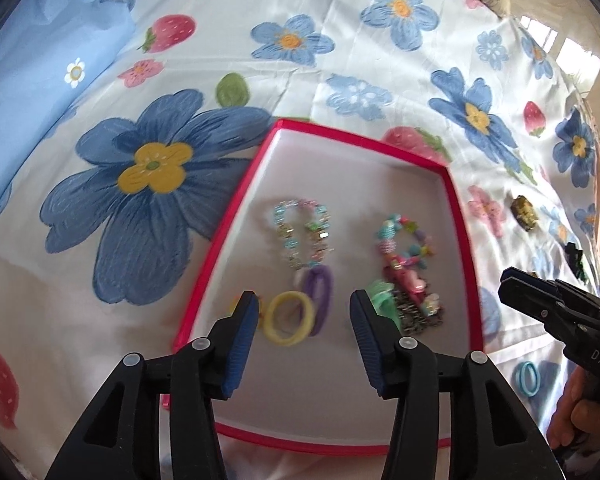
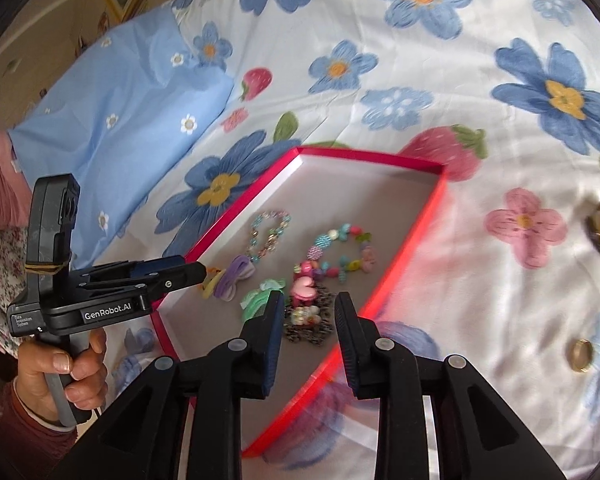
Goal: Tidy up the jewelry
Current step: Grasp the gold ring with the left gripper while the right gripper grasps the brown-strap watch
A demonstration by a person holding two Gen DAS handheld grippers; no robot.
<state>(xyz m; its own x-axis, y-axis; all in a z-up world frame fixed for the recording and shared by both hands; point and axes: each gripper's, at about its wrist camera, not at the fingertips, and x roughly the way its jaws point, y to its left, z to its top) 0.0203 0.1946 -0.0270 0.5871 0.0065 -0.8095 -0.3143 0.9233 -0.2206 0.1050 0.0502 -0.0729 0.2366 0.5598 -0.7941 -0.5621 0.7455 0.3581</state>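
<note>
Both hand-held grippers, left (image 1: 304, 312) and right (image 2: 308, 314), hang partly open over the red box (image 1: 458, 216) and hold nothing. The hair ties (image 1: 288, 318) and bracelets (image 1: 302, 236) lie inside it. Next, I think, reach for the gold ring (image 2: 579, 355) on the bed sheet (image 2: 440, 80) and pinch it gently.

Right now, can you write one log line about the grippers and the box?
left gripper: open, empty | right gripper: open, empty | red box: holds bracelets, hair ties | gold ring: outside
</note>
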